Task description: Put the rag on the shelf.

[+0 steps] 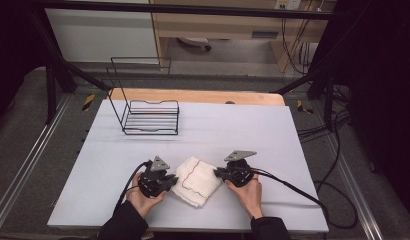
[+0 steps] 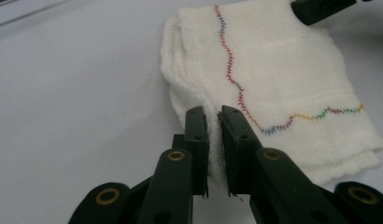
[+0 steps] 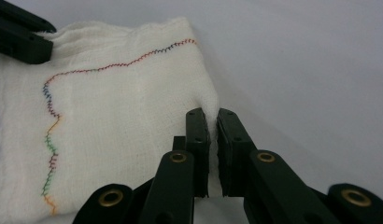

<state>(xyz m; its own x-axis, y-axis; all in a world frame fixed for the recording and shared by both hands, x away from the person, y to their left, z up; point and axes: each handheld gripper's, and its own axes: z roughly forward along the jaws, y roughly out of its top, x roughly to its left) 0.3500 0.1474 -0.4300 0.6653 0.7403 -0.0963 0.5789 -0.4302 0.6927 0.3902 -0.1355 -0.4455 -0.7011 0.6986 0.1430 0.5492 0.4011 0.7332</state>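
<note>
A folded white cloth (image 1: 195,182) with a multicolour zigzag seam lies near the front middle of the white table cover (image 1: 203,130). My left gripper (image 1: 171,181) meets the cloth's left edge. In the left gripper view its jaws (image 2: 214,113) stand nearly together, with a fold of the cloth (image 2: 273,70) pinched between them. My right gripper (image 1: 217,173) is at the cloth's right edge. In the right gripper view its jaws (image 3: 213,114) pinch the cloth (image 3: 124,121) at its near corner. Each gripper view also catches the other gripper's black tip at the far edge of the cloth.
A black wire rack (image 1: 150,117) stands at the back left of the cover. A wooden board edge (image 1: 193,95) runs behind it. Black cables (image 1: 293,190) trail from the right gripper across the front right. Metal frame rails border both sides.
</note>
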